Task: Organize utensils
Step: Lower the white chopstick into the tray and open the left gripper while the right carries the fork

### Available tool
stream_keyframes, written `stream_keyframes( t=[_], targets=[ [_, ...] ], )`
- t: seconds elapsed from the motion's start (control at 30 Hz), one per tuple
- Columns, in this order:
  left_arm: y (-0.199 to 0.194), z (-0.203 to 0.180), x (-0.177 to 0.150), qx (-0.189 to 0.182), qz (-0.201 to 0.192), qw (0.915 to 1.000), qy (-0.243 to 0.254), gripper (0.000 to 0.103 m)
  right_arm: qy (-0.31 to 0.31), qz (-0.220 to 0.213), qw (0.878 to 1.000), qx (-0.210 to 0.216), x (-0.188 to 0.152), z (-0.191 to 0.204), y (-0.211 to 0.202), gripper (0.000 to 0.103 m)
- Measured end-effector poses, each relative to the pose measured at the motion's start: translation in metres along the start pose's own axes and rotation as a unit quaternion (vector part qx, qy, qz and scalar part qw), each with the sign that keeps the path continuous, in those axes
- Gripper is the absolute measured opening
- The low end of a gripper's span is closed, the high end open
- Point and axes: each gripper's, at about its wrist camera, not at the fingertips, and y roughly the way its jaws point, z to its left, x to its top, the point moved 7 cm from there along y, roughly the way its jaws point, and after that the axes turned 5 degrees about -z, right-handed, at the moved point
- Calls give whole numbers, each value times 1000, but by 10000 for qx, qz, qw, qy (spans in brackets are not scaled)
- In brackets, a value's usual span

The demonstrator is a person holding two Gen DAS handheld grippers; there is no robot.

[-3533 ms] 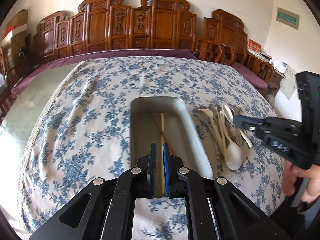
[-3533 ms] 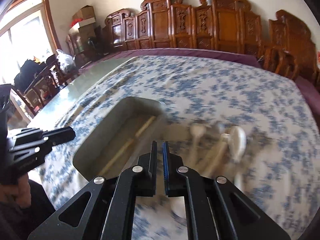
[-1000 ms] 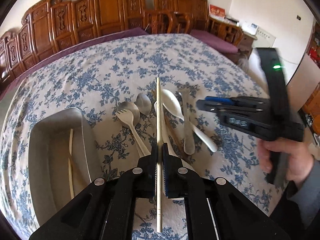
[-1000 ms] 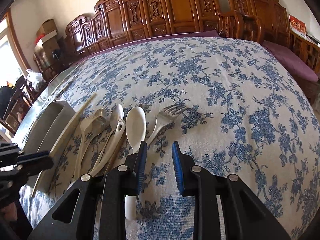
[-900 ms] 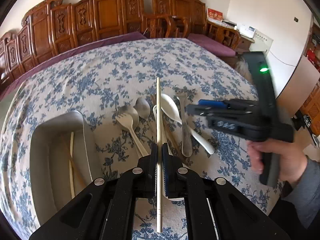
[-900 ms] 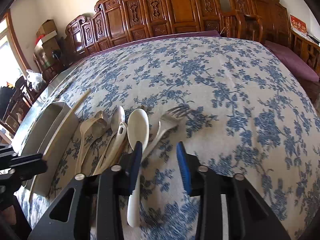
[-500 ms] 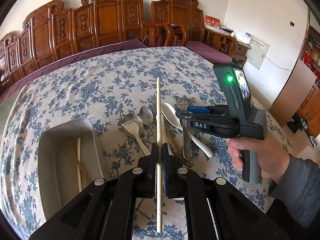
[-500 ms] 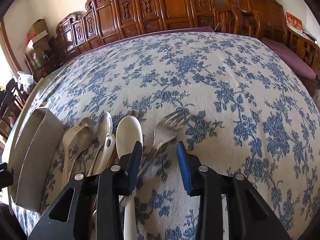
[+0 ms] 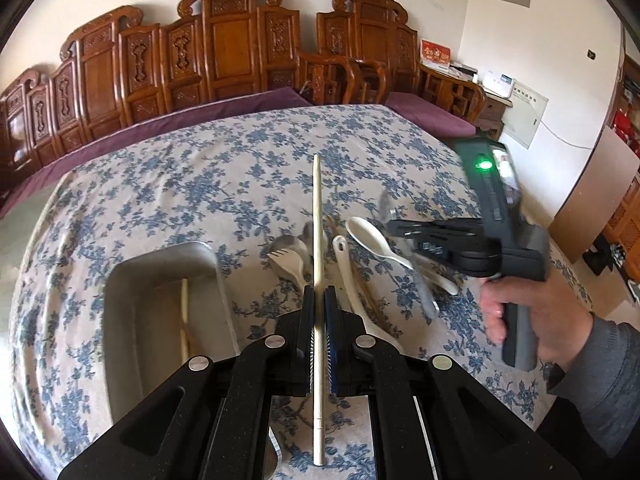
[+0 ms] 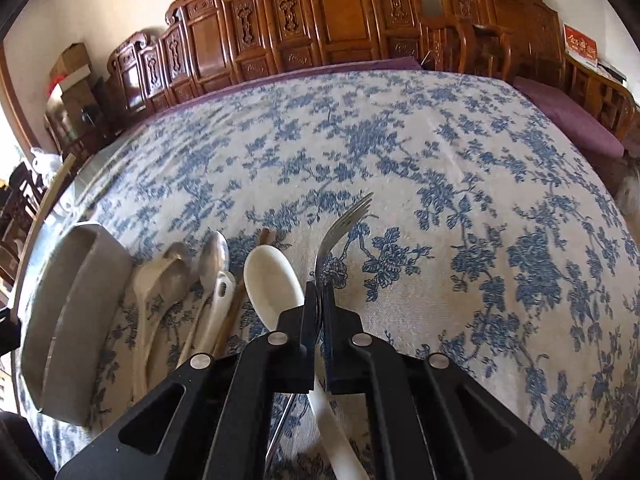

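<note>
My left gripper [image 9: 319, 296] is shut on a pale wooden chopstick [image 9: 317, 216] and holds it above the table, pointing away from me. A grey metal tray [image 9: 132, 280] lies to its left with another chopstick [image 9: 184, 312] inside. My right gripper [image 10: 319, 296] is shut on a metal fork [image 10: 344, 220], whose tines point away. It also shows in the left wrist view [image 9: 394, 228], over the pile of utensils. A white spoon [image 10: 272, 280], a metal spoon [image 10: 214, 256] and a cream spork [image 10: 158, 280] lie left of the fork.
The table has a blue floral cloth [image 10: 440, 160]. The tray [image 10: 68, 320] sits at the left in the right wrist view. Carved wooden chairs [image 9: 224, 48] line the far side. The person's right hand [image 9: 536, 320] holds the right gripper's handle.
My right gripper has closed on the fork, having been open beside it. My left gripper keeps holding the chopstick and has shifted left, toward the tray.
</note>
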Motion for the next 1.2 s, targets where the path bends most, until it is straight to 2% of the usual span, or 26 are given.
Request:
stream_keyframes(
  t=[0.23,0.47,0.67,0.93,1.2],
  targets=[
    [-23,29,-5,291,-100,9994,-160,4,-38,-364,9989,287,2,16,-48,4],
    [-33,66,-20,556,-8,9974,-450,4,-252,-589,9965,532,0,42,-79,3],
    [-18,94,-39,814,283,9944,-614,4,-434,-741,9931,803,3,65,-93,3],
    [6,108,-61,894,724,9909,-702,4,-652,-892,9871,1157,11,98,-109,3],
    [14,110,-64,896,796,9900,-741,4,-1006,-801,9827,1332,10,137,-106,3]
  ],
)
